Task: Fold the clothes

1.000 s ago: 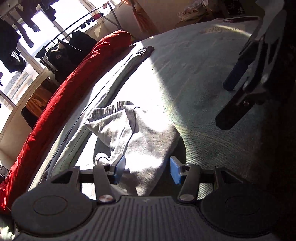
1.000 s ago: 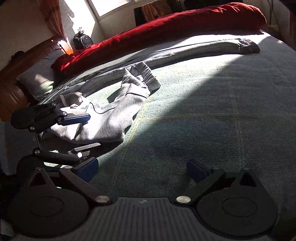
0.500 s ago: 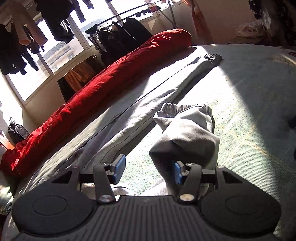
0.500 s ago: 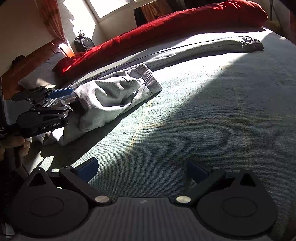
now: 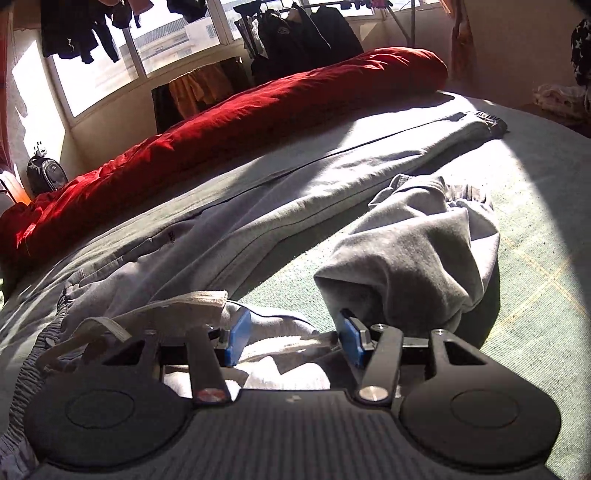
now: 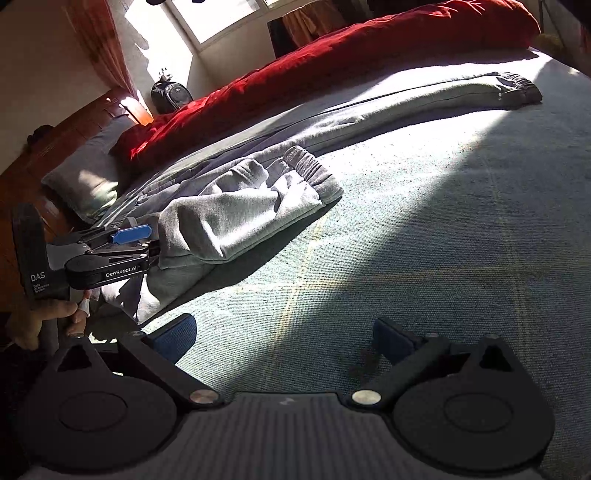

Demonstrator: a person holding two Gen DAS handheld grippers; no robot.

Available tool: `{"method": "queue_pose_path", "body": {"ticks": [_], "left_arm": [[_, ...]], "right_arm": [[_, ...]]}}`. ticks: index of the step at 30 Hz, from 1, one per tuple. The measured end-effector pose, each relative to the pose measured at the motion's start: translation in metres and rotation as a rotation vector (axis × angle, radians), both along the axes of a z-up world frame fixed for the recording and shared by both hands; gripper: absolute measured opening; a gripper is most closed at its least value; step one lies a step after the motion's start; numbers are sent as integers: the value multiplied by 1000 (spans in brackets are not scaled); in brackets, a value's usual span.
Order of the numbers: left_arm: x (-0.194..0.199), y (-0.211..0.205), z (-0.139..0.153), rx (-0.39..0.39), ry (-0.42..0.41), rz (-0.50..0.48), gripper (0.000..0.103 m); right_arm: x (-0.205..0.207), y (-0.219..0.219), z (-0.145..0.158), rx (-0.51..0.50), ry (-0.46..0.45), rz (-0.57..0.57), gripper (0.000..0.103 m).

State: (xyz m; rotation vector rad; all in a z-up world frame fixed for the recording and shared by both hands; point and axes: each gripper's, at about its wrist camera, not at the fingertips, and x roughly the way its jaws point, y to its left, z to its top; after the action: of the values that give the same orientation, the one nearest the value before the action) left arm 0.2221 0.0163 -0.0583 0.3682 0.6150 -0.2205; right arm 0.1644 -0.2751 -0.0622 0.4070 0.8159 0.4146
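Grey sweatpants (image 5: 332,184) lie across the green bed cover (image 5: 535,221), one leg stretched out to a cuff (image 6: 517,88). The other leg (image 5: 417,258) is doubled back and bunched, raised off the bed. It hangs against the outside of the right finger of my left gripper (image 5: 291,338). The blue pads (image 5: 236,338) stand apart with only the waistband and a white lining lying below the gap. The right wrist view shows the left gripper (image 6: 147,243) from the side, held by a hand (image 6: 33,321), the leg (image 6: 240,218) draped at its tip. My right gripper (image 6: 284,339) is open over bare cover.
A long red duvet roll (image 5: 258,107) lies along the far side of the bed. A grey pillow (image 6: 85,173) and wooden headboard (image 6: 55,140) are at the left. A dark backpack (image 6: 171,96) stands by the window, and clothes hang on a rack (image 5: 306,33).
The left gripper has rolled level and travelled toward the waistband, lifting the folded leg off the bed and bunching it. The right gripper has shifted only slightly.
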Motion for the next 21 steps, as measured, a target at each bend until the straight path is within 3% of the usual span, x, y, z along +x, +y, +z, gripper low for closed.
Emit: {"method": "queue_pose_path", "body": {"ticks": [8, 14, 21], "left_arm": [[-40, 9, 30, -119, -33, -52, 55], [-56, 1, 28, -154, -30, -114, 58], [-52, 2, 18, -176, -11, -119, 58]], "right_arm": [[53, -10, -8, 301, 79, -71, 103], [103, -11, -28, 474, 180, -125, 103], [147, 1, -30, 437, 193, -153, 103]]}}
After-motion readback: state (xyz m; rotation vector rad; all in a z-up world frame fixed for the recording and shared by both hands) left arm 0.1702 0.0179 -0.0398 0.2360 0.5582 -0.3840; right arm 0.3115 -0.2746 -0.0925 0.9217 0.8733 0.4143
